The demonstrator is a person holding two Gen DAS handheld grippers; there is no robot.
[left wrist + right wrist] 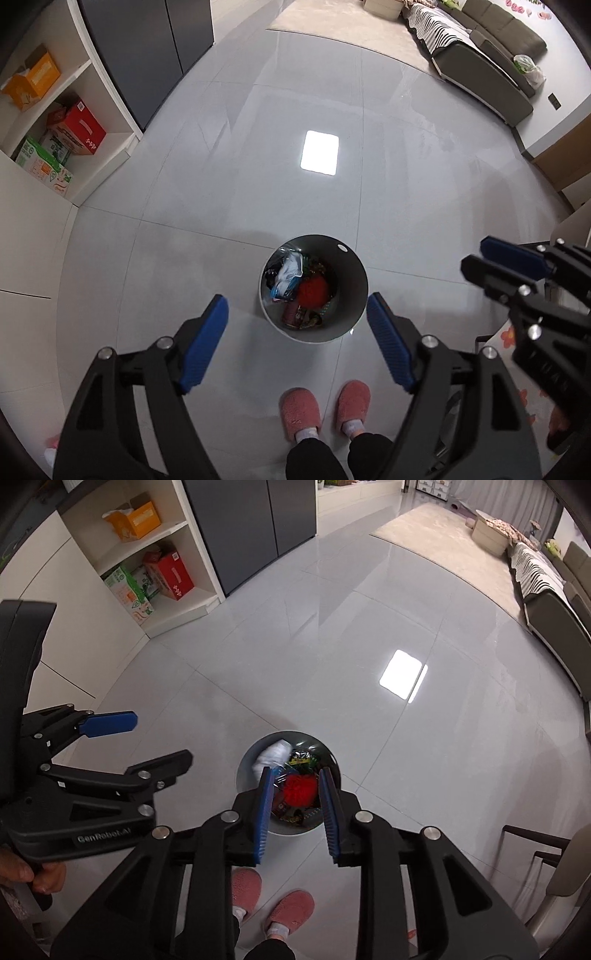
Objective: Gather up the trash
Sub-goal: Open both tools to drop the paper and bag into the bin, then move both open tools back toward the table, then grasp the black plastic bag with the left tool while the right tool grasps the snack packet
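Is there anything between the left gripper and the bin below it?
Nothing visible. The left gripper is open and empty above the bin, with only air between. The right gripper, also open and empty, is off to one side, not in the path.

Wrappers at the bottom of the trash bin (347, 295) too small to identify, the bin's near rim hidden behind the right gripper (295, 812) in its own view, person's legs (317, 458) cut off by the bottom edge, sofa (561, 605) cropped at right.
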